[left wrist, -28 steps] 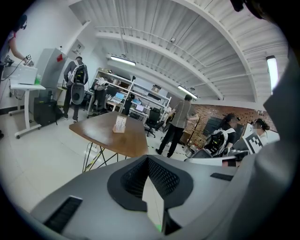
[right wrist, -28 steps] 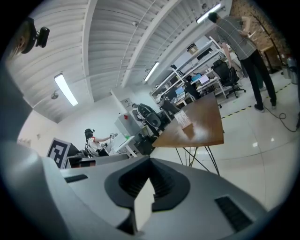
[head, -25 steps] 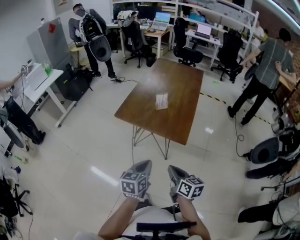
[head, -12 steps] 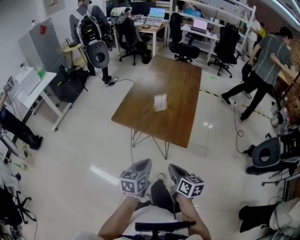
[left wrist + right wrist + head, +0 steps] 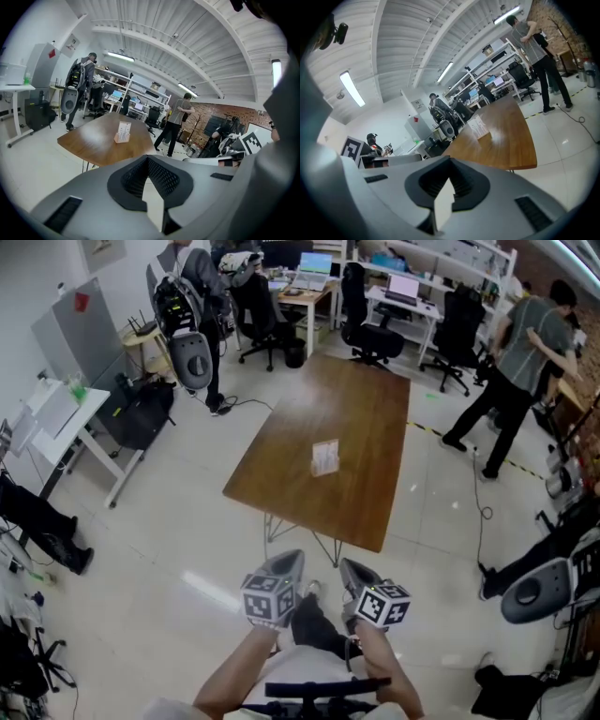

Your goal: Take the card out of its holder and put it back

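A white card stands in its small holder (image 5: 324,457) near the middle of a brown wooden table (image 5: 356,418), a few steps ahead of me. The holder with the card (image 5: 123,132) shows in the left gripper view, and it (image 5: 478,127) shows again in the right gripper view. Both grippers are held low in front of my body, far short of the table. My left gripper (image 5: 285,566) and my right gripper (image 5: 352,570) sit side by side. In each gripper view the jaws of the left gripper (image 5: 148,158) and the right gripper (image 5: 450,160) meet with nothing between them.
A person (image 5: 514,381) stands right of the table, another with a backpack (image 5: 187,296) at the far left. Office chairs (image 5: 370,315) and desks line the back. A white desk (image 5: 66,418) stands left. Dark machines (image 5: 539,587) and cables lie on the floor at right.
The head view has drifted nearer the table, and a leg now shows between the grippers. The people in the background have shifted. Both grippers keep their place and stay shut.
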The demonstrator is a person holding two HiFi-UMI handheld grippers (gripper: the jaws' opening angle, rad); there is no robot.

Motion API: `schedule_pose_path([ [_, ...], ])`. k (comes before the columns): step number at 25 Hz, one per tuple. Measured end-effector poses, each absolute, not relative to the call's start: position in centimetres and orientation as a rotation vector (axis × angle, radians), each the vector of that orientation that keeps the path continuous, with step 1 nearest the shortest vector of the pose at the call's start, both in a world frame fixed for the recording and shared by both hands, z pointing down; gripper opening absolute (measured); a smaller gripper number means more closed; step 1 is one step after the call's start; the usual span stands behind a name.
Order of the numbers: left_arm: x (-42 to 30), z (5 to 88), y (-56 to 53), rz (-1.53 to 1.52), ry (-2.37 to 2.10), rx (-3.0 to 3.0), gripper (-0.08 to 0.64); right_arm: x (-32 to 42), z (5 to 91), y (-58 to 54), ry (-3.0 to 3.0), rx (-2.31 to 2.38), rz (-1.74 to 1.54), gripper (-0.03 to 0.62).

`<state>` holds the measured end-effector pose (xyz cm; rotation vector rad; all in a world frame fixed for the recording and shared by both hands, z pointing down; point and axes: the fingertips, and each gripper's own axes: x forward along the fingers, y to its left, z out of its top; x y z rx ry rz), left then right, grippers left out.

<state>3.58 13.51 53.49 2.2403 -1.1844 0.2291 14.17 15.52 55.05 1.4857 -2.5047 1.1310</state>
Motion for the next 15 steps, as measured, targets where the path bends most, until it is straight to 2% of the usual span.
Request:
schedule_pose_path([
  [15, 2.9, 53.0, -0.3, 0.245, -1.214, 2.236, -0.009, 14.2, 54.4, 0.7, -2.508, 1.5, 1.075, 0.02],
])
